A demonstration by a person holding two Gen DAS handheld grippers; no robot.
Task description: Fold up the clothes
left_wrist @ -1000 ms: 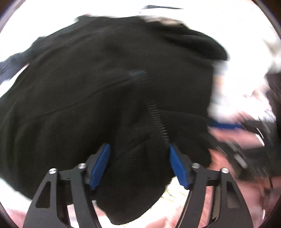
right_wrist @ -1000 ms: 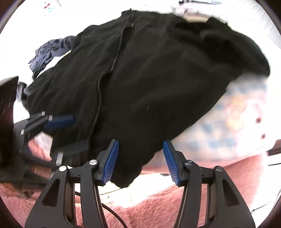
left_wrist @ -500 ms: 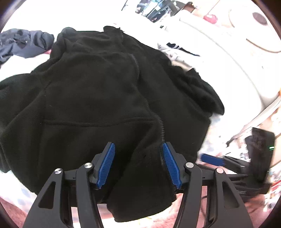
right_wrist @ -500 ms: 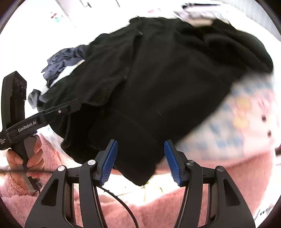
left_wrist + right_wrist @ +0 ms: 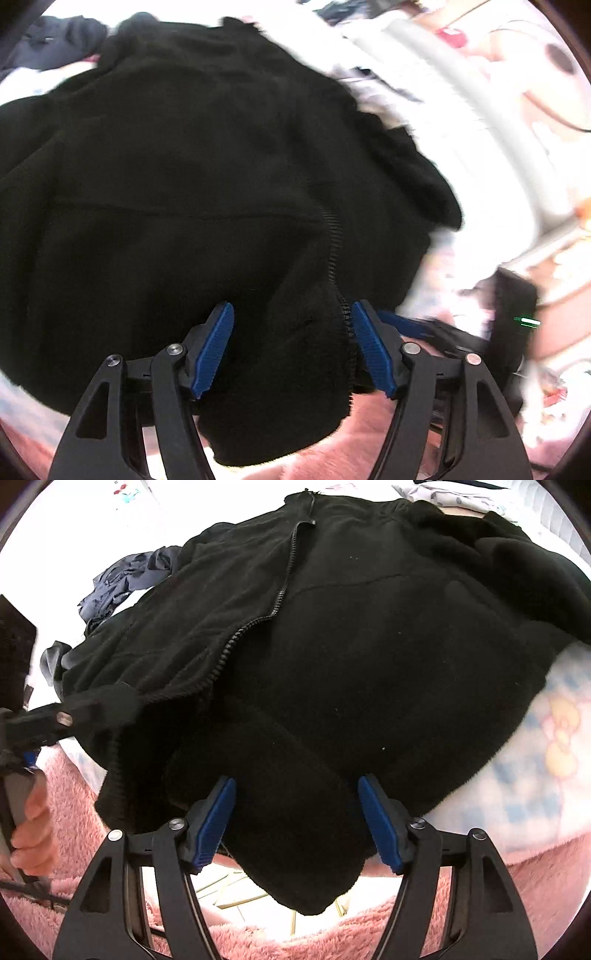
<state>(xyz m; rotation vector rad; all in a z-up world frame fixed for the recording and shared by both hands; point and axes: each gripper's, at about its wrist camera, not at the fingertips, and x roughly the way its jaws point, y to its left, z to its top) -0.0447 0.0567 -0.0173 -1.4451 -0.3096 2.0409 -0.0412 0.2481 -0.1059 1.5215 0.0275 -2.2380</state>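
A black fleece zip jacket [image 5: 184, 184] lies spread on the bed and fills both views. In the left wrist view my left gripper [image 5: 291, 306] is open, with the jacket's lower hem and the zip edge [image 5: 334, 266] lying between its blue pads. The right wrist view shows my right gripper [image 5: 297, 780] open too, straddling a hanging corner of the jacket [image 5: 306, 849]. The zip [image 5: 284, 590] runs up the left half of the jacket there. At the left hem sits the left gripper [image 5: 62, 720], held by a hand [image 5: 33, 823].
A crumpled navy garment [image 5: 125, 576] lies beyond the jacket's left side. A patterned pastel sheet [image 5: 535, 757] shows at the right. Pink fluffy fabric [image 5: 480, 904] fills the near edge. White bedding and light clothes [image 5: 388, 85] lie behind the jacket.
Both grippers have closed in on the jacket's near hem. The left front panel, lifted half a second ago, now lies flatter against the other along the zip.
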